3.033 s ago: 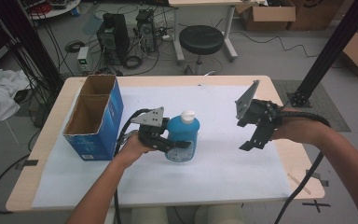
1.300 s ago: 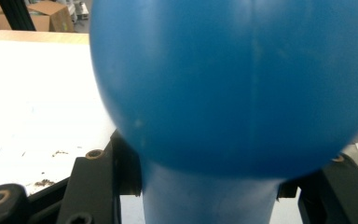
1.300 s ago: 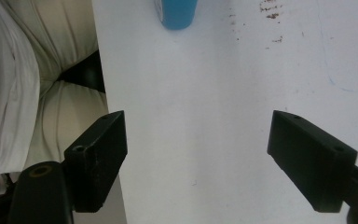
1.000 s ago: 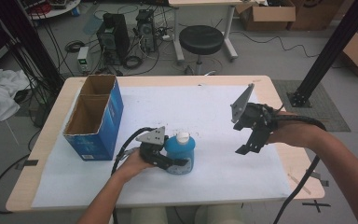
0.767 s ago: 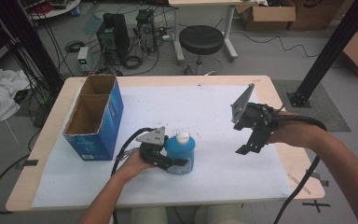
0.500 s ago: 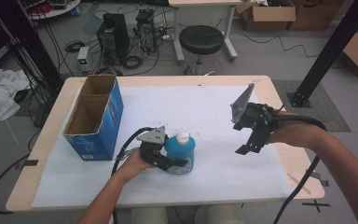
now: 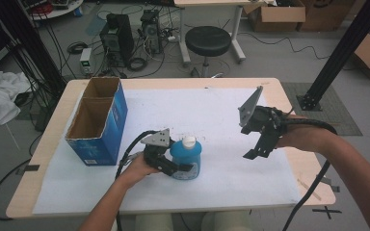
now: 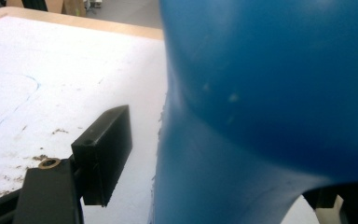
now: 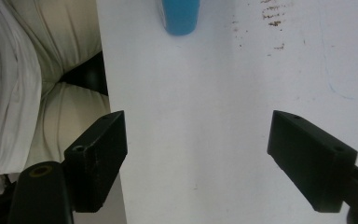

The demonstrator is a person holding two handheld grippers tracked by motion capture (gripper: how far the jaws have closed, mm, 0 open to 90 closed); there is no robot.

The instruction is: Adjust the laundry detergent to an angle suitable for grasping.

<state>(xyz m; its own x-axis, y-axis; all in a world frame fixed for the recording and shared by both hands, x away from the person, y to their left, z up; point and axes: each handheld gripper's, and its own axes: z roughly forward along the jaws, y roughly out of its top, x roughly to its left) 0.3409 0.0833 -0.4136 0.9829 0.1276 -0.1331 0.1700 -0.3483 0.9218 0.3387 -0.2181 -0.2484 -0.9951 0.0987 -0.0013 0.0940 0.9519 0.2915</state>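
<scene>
A blue bottle [image 7: 187, 161] with a white cap [image 7: 189, 141] stands upright on the white sheet at the table's front middle. My left gripper [image 7: 182, 167] reaches around its lower body from the left. Its jaws have just been opening. In the left gripper view the bottle [image 8: 261, 93] sits between the jaws of the left gripper [image 8: 223, 186], and a gap separates the left pad [image 8: 103, 151] from it. My right gripper [image 7: 256, 150] hangs open above the sheet at the right, empty. In the right gripper view the right gripper [image 9: 205, 158] looks down at the bottle's base [image 9: 179, 16].
An open blue cardboard box [image 7: 99, 125] stands at the table's left side. The white sheet [image 7: 212, 110] covers most of the wooden table [image 7: 289, 96]. The near table edge and the person's lap [image 9: 37, 93] lie below my right gripper. Cables trail from both grippers.
Since three seconds ago my left gripper brought the bottle nearer to the front edge, where it now stands. My right gripper shifted slightly left. In the last second nothing visibly moved.
</scene>
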